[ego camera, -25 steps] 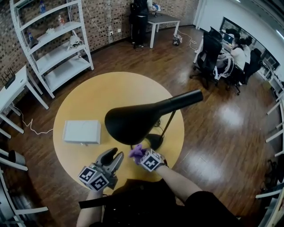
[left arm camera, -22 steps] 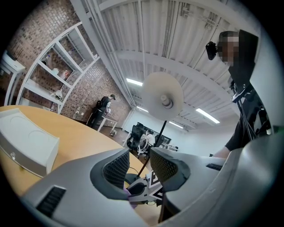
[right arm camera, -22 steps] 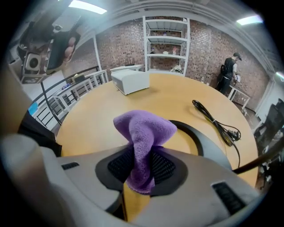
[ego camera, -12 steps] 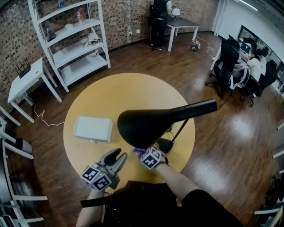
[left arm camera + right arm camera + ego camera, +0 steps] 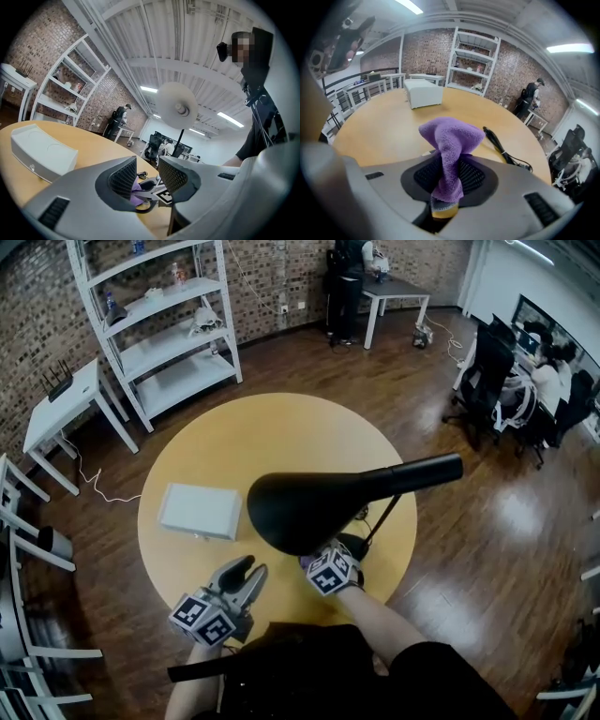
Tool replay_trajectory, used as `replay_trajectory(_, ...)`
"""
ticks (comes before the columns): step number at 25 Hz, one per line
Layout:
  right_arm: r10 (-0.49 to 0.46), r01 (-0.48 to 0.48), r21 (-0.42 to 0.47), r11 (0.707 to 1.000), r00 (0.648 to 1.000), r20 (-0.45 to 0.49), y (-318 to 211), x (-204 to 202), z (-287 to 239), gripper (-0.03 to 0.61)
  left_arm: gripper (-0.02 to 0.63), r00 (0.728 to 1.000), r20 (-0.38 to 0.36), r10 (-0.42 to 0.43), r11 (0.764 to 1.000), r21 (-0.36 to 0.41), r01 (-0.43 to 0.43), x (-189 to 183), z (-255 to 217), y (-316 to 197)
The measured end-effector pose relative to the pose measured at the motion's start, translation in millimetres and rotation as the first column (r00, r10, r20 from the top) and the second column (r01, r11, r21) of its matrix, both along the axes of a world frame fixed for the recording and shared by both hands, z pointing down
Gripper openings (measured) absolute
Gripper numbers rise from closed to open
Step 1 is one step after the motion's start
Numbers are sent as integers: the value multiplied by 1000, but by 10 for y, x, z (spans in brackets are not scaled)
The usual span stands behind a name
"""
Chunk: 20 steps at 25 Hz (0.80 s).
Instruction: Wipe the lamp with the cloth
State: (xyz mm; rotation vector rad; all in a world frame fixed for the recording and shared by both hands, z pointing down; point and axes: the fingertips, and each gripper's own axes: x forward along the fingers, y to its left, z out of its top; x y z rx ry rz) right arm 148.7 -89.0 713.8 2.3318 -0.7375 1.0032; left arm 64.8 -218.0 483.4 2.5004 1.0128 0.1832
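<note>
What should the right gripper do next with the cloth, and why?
Probably tip the right gripper up so the cloth meets the lamp shade. Its jaws pinch the purple cloth, but it aims down at the table, and the cloth's free end touches nothing. In the head view it sits just beneath the shade's near edge.

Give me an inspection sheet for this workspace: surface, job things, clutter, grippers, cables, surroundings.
Surface: round wooden table.
Job's things: black desk lamp standing on the table's near side; purple cloth pinched in the right hand-held gripper.
Clutter: white box on the table's left.
Grippers: left hand-held gripper open, nothing between its jaws; right one shut on the cloth, below the lamp's shade.
Cables: black cord on the table; white cable on the floor.
Surroundings: white shelving unit, brick wall, people seated far right.
</note>
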Motion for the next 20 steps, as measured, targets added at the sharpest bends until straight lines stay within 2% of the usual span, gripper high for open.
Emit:
replay_trajectory(5, 61, -62, 0, 998, 986, -156, 576, -140, -312, 97, 132, 1000, 3, 13, 1000, -18, -13, -2, 27, 54)
replay_trajectory(8, 96, -110, -61, 992, 974, -205, 920, -242, -392, 97, 132, 999, 11, 32, 999, -24, -32, 15, 71, 76)
replay_trajectory(10, 140, -157, -91, 983, 976, -165, 1070, -312, -280, 97, 131, 999, 15, 48, 999, -20, -48, 22, 106, 110)
replay_trajectory(13, 178, -186, -75, 980, 979, -96, 1177, -462, 76, 96, 131, 997, 14, 80, 997, -19, -80, 13, 121, 195)
replay_trajectory(16, 151, -154, -60, 986, 987, -54, 1081, -534, 200, 95, 132, 995, 13, 98, 995, -18, -98, 23, 128, 214)
replay_trajectory(20, 76, -74, -34, 997, 995, 70, 820, -613, 289, 95, 131, 994, 13, 105, 994, -21, -104, 31, 126, 210)
